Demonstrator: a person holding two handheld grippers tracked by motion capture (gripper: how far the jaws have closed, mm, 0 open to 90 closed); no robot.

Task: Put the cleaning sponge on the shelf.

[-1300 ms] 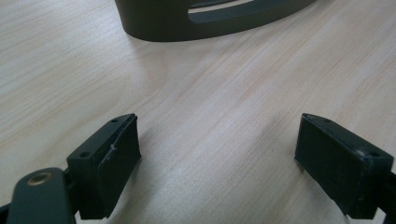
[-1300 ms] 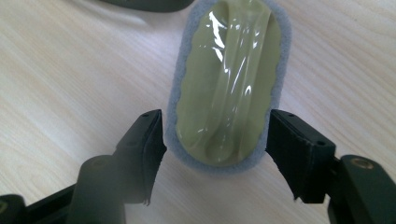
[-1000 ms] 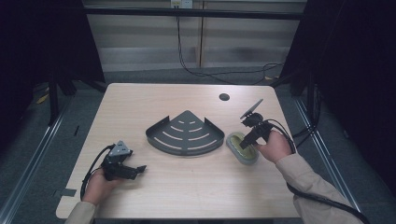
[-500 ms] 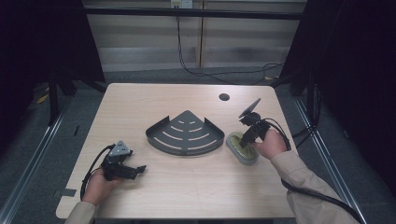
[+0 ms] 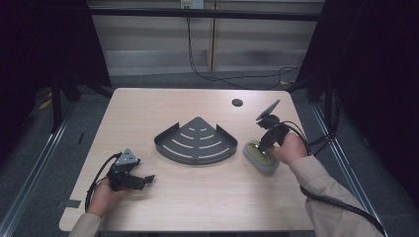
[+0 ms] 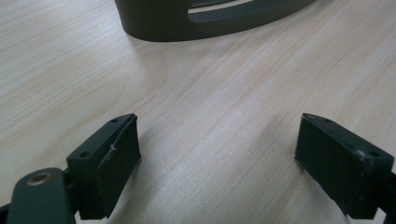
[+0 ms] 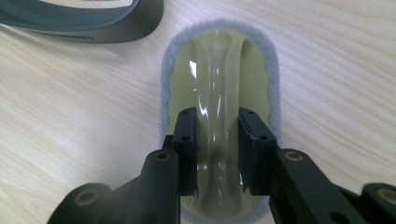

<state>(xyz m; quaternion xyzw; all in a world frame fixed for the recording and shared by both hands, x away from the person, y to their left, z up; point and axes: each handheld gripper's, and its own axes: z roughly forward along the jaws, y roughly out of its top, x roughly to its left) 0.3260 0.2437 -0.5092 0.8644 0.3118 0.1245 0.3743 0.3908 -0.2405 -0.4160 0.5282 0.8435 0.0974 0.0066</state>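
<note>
The right gripper (image 7: 217, 149) has just closed its jaws on the glossy olive handle ridge of the oval grey-felt scrubbing pad (image 5: 260, 156), lying flat right of the dark quarter-round metal shelf (image 5: 196, 143), apparently to lift it, while the left gripper (image 5: 129, 176) rests wide open, empty, near left

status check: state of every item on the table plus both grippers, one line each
Olive-green oval scrubber with grey felt pad: flat on the table, handle ridge clamped.
Dark grey metal corner shelf with slots: upright on the table, empty, untouched.
Right gripper: jaws just closed onto the scrubber's handle.
Left gripper: open, nothing between the jaws, low over the wooden table.
</note>
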